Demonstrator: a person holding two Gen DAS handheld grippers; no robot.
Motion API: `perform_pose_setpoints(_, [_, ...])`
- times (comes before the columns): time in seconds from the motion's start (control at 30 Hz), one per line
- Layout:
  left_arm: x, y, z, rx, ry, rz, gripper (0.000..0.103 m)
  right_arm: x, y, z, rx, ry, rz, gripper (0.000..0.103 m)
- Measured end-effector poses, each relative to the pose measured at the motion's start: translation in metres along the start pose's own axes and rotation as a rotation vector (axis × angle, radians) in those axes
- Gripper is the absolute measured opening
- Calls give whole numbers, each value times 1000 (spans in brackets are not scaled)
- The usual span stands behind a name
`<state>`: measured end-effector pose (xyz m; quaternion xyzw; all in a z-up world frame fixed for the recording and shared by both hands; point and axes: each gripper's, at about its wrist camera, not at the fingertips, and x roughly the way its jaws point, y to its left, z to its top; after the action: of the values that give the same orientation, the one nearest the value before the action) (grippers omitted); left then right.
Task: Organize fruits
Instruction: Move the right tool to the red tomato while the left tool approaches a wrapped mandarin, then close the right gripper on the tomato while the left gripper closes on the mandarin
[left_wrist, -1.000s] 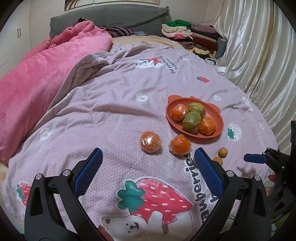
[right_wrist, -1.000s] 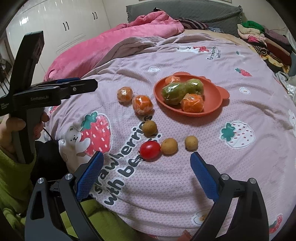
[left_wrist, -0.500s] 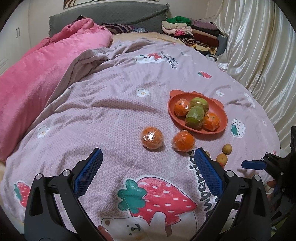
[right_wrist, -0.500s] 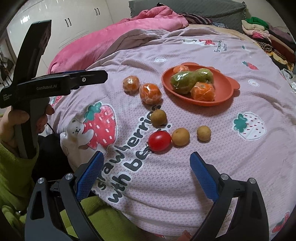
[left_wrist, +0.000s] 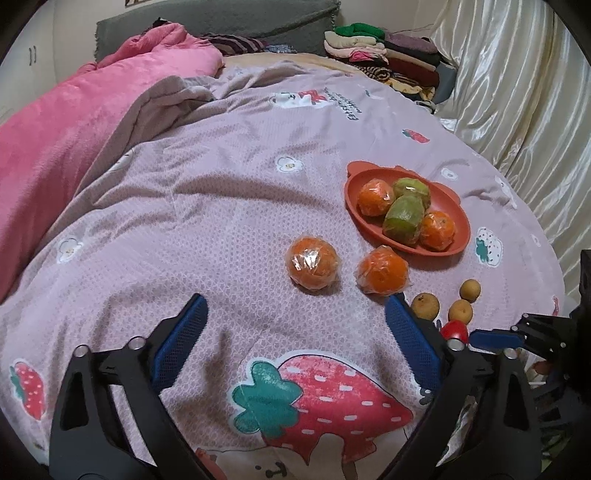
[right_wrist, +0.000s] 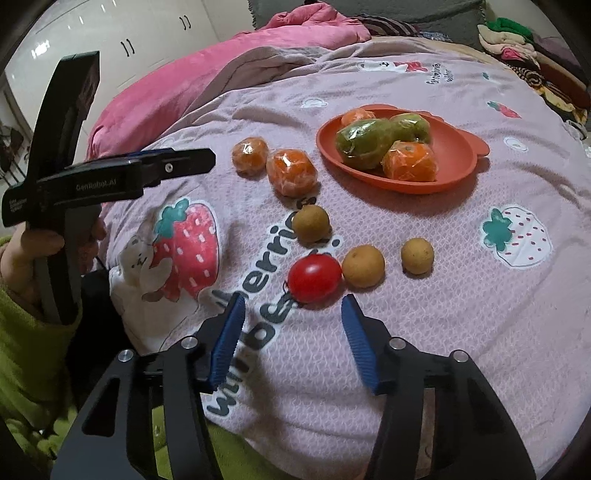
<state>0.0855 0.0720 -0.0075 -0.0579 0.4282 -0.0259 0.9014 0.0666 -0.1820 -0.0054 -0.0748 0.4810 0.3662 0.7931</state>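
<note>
Right gripper: hanging low over the quilt with its blue pads spread apart and nothing between them; the tomato is lying just ahead of the gap.
Left gripper: hovering with its jaws wide apart and gripping nothing; the two loose oranges are lying just beyond its tips.
Tomato: sitting on the printed lettering, touching or almost touching the nearest brown fruit on its right.
Brown fruits: three small round ones lying on the quilt, one above the tomato, one further right, well apart from the plate.
Loose oranges: two wrapped in film, lying side by side left of the plate, the nearer almost touching the farther.
Plate: orange, resting on the quilt and holding two wrapped oranges and two wrapped green fruits bunched toward its left half.
Left hand: gripping the left tool's handle at the edge of the right view, green sleeve showing below.
Background: a pink blanket lying bunched on the far left, folded clothes stacked at the back, a shiny curtain hanging on the right.
</note>
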Motion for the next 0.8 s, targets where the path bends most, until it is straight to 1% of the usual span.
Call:
perform_pose_setpoints(0.07, [4,0,0,1,4,-6,80,5,0,2,0,0,-6,50])
perform_pose_setpoints(0.17, [11,1,0,-1,15,-32,73,10,-2,5,7,-2,-8,48])
perform_pose_setpoints(0.27, [16,2,2,0,18,-37,68,14,-3,7,4,-8,-16,44])
perform_pose_setpoints(0.4, [26,1,6,3,28,-44,63,18,-6,10,14,-12,-13,43])
perform_pose_setpoints(0.43, [29,0,7,5,32,-48,60,19,-7,11,18,-14,-12,42])
perform_pose_setpoints(0.53, [36,-2,11,17,40,-47,57,22,-8,13,21,-22,-15,40])
perform_pose_setpoints(0.63, [43,-2,13,22,50,-39,53,24,-10,14,27,-30,-14,37])
perform_pose_setpoints(0.7, [47,-1,15,26,56,-40,51,26,-10,15,22,-35,-20,32])
perform_pose_setpoints(0.73, [49,-1,16,27,59,-38,48,27,-10,15,14,-36,-24,29])
perform_pose_setpoints(0.8, [53,-1,18,29,63,-39,46,28,-11,16,9,-40,-26,28])
